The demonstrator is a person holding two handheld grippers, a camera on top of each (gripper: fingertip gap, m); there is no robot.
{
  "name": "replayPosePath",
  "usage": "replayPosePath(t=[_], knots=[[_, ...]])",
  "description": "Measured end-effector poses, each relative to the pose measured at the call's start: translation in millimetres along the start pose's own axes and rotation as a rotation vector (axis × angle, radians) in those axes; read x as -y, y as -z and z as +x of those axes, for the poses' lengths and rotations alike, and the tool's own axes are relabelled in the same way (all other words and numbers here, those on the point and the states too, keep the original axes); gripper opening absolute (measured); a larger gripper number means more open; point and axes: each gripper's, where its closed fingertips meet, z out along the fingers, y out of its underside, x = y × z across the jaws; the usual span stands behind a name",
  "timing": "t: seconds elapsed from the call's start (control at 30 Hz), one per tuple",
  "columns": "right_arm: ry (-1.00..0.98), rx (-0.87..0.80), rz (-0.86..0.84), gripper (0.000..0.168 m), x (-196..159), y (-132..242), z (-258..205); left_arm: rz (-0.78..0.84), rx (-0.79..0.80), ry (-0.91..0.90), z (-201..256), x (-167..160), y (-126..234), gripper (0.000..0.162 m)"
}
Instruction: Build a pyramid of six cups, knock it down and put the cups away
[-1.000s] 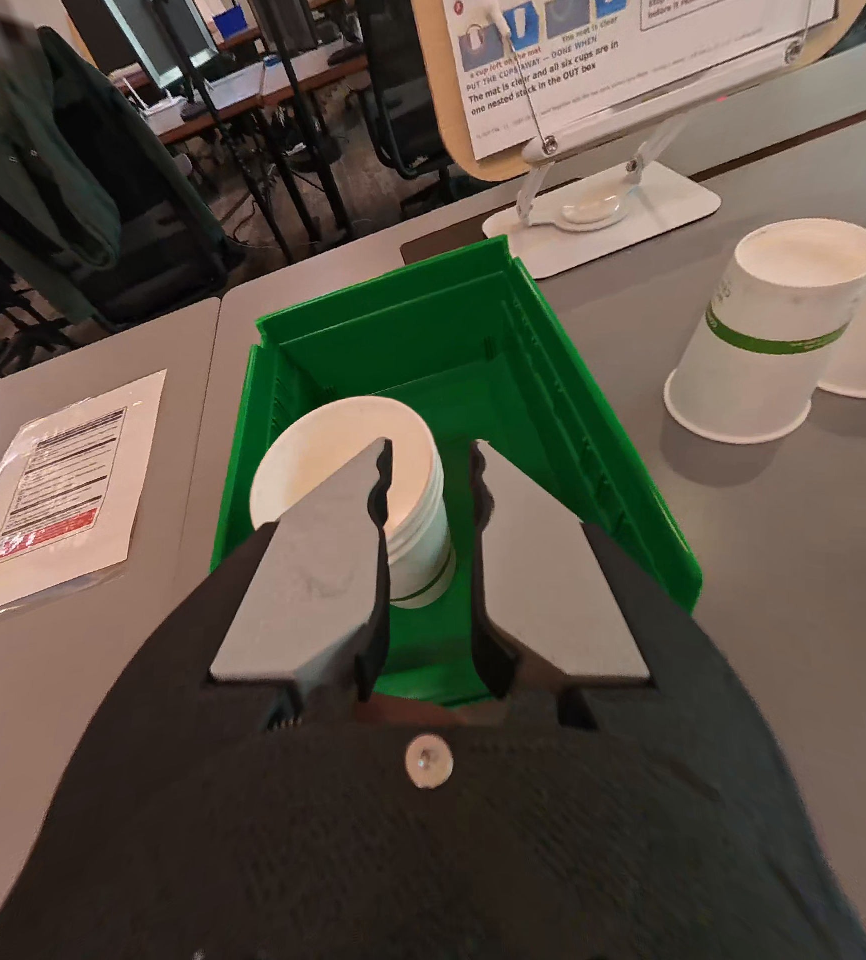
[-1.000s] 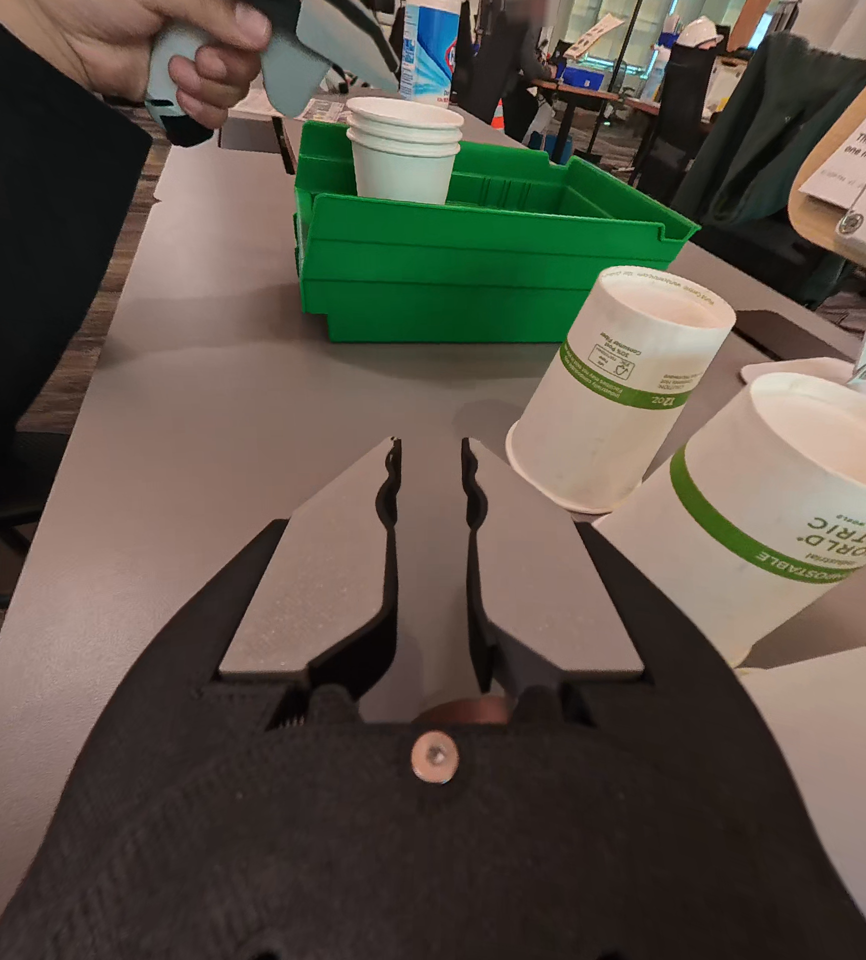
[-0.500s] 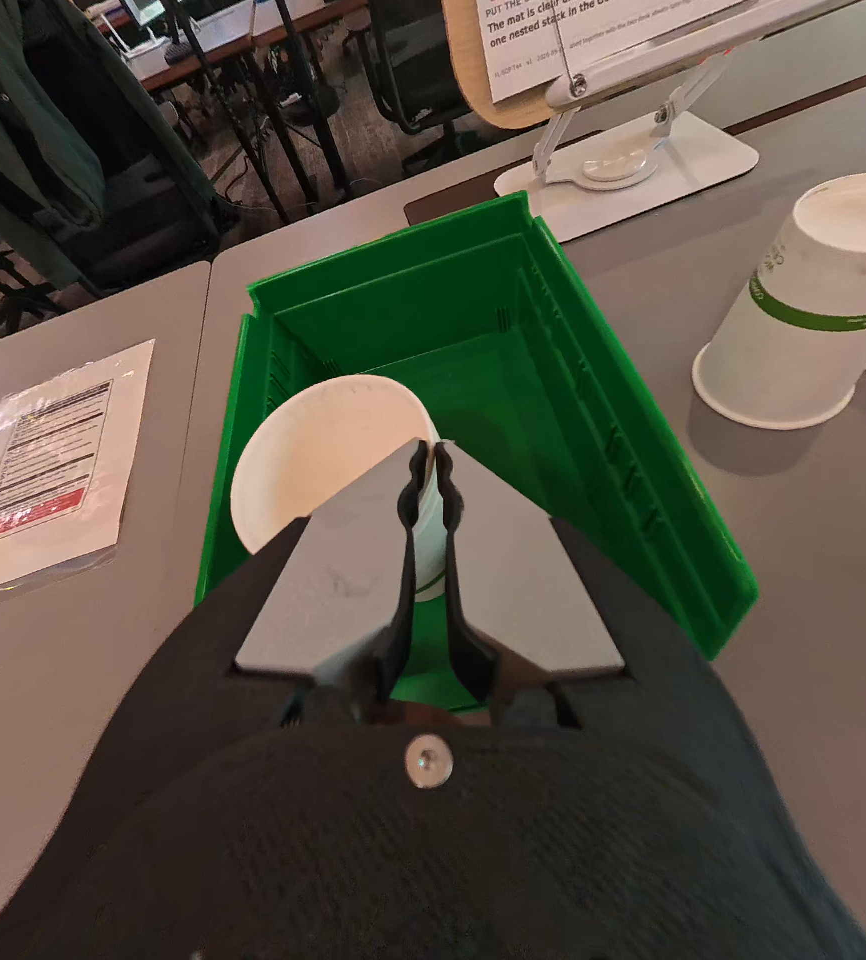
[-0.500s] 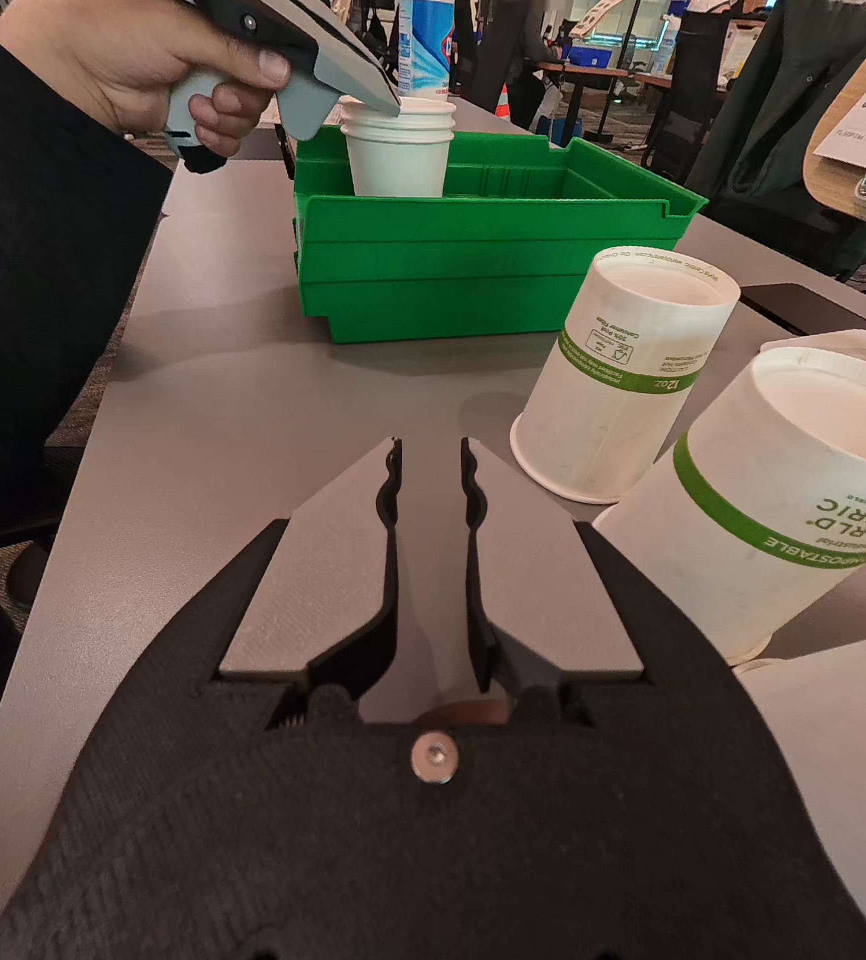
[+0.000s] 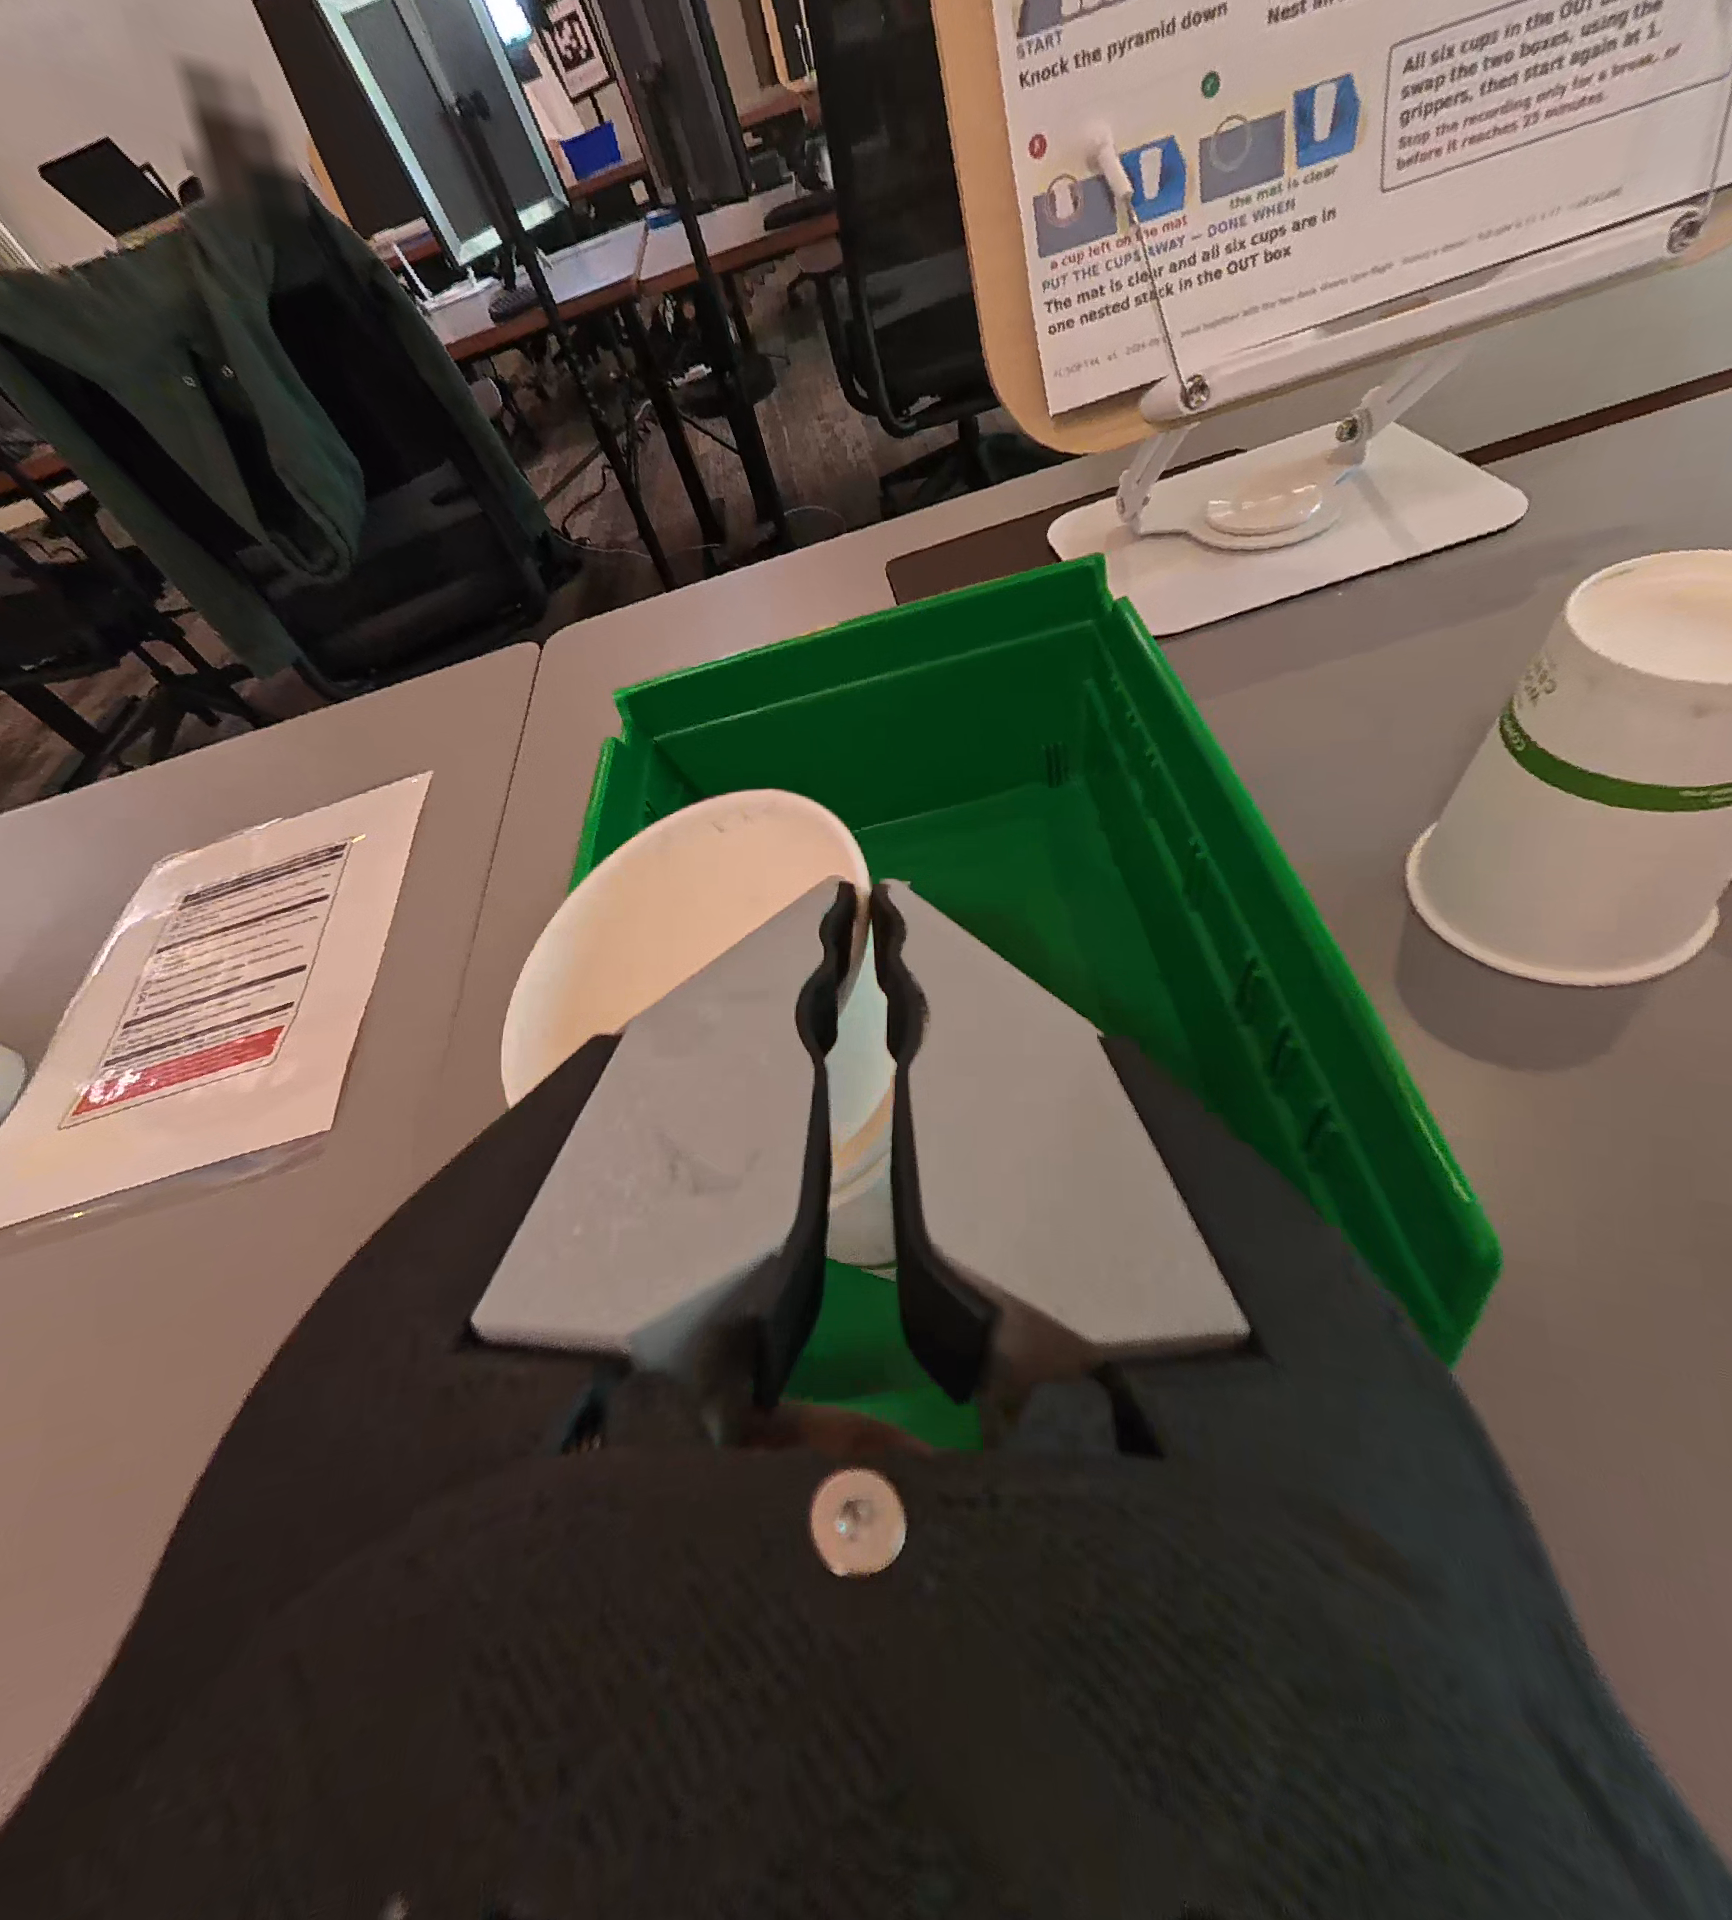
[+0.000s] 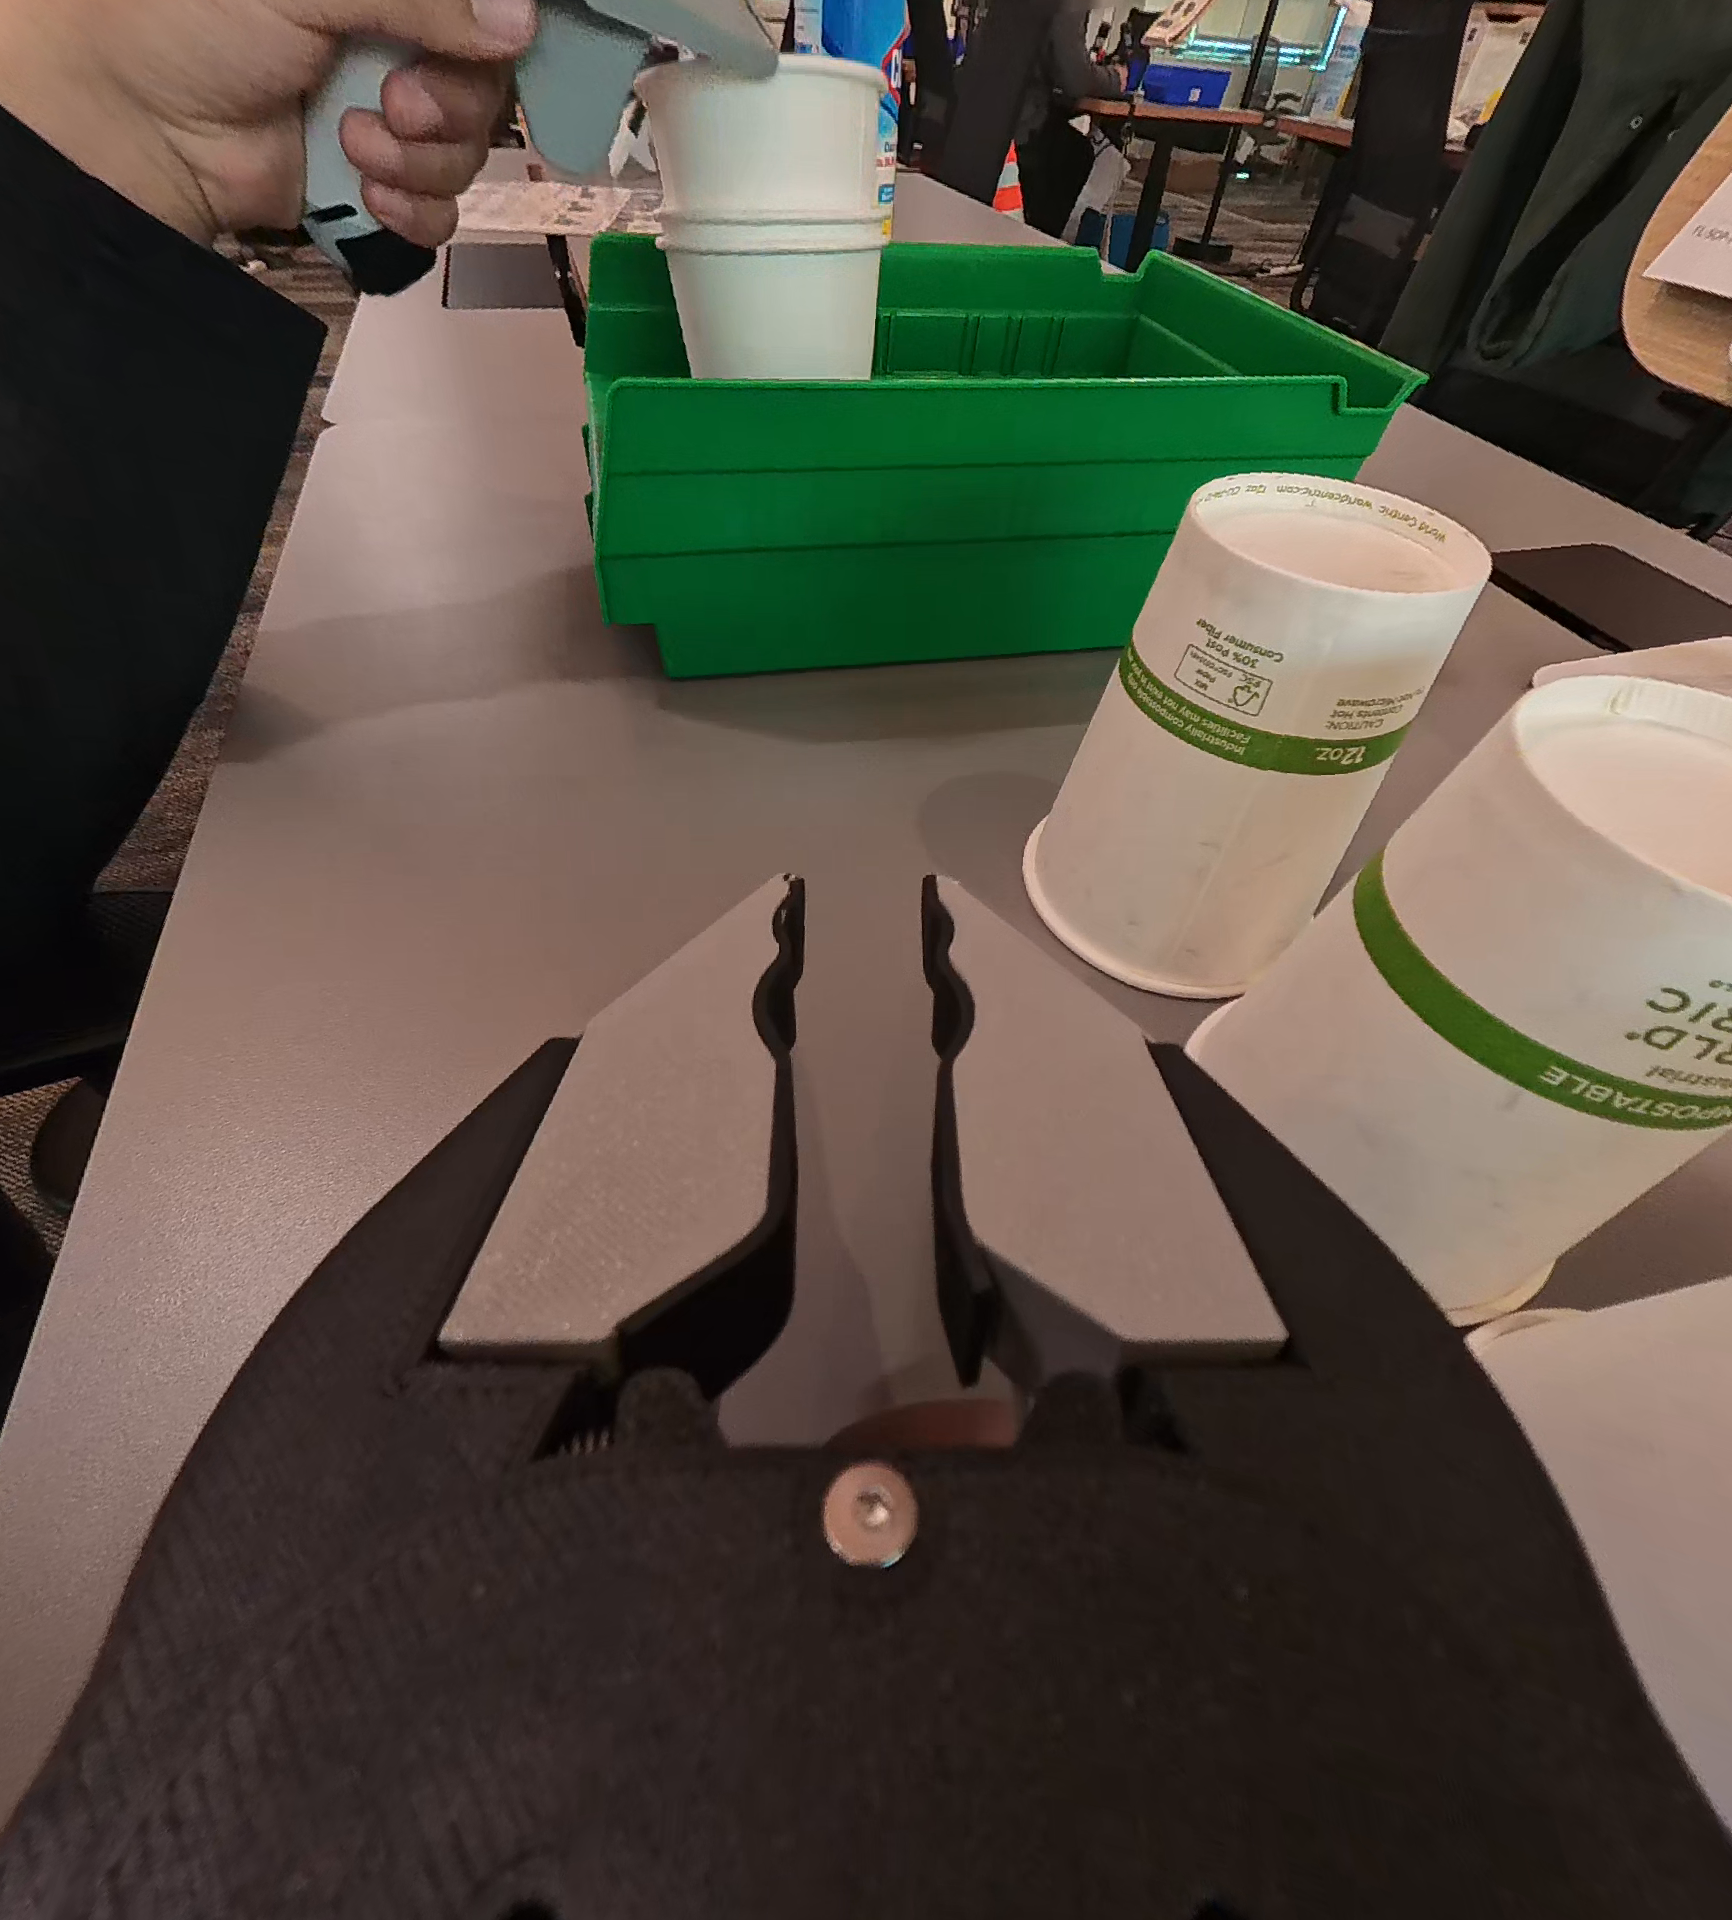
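My left gripper (image 5: 864, 894) is shut on the rim of the top white paper cup (image 5: 685, 935), pinching its near wall. In the right wrist view that cup (image 6: 768, 135) is raised partly out of the nested stack (image 6: 779, 301), which stands at the near-left end of the green bin (image 6: 945, 520). The left gripper (image 6: 706, 42) shows there in a person's hand. My right gripper (image 6: 857, 894) is open by a narrow gap and empty, low over the grey table. Three cups stand upside down to its right: one (image 6: 1246, 748), a nearer one (image 6: 1589, 987), and one at the frame edge (image 6: 1672, 1558).
The rest of the green bin (image 5: 1205, 935) holds nothing. An upside-down cup (image 5: 1620, 790) stands right of it. A white stand with an instruction sheet (image 5: 1361, 208) is behind the bin. A laminated sheet (image 5: 207, 977) lies to the left. Chairs and a green jacket are beyond the table edge.
My left gripper closed on the top cup's rim and lifted it partly out of the stack. My right gripper stayed open and almost still.
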Motion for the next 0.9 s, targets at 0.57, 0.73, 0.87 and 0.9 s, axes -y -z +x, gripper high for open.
replayPosePath(t=[0.57, 0.73, 0.87, 0.9], knots=[[0.016, 0.000, -0.013, 0.019, -1, -1, -2, 0.156, 0.122, -0.052, -8, 38, 24, 0.001], [0.016, 0.000, -0.013, 0.019, -1, -1, -2, 0.203, 0.119, -0.057, -4, 49, 33, 0.000], [0.016, 0.000, -0.013, 0.019, -1, -1, -2, 0.222, 0.130, -0.072, -1, 55, 37, 0.001], [0.016, 0.000, -0.012, 0.019, -1, -1, -2, 0.227, 0.134, -0.075, -1, 56, 38, 0.001]])
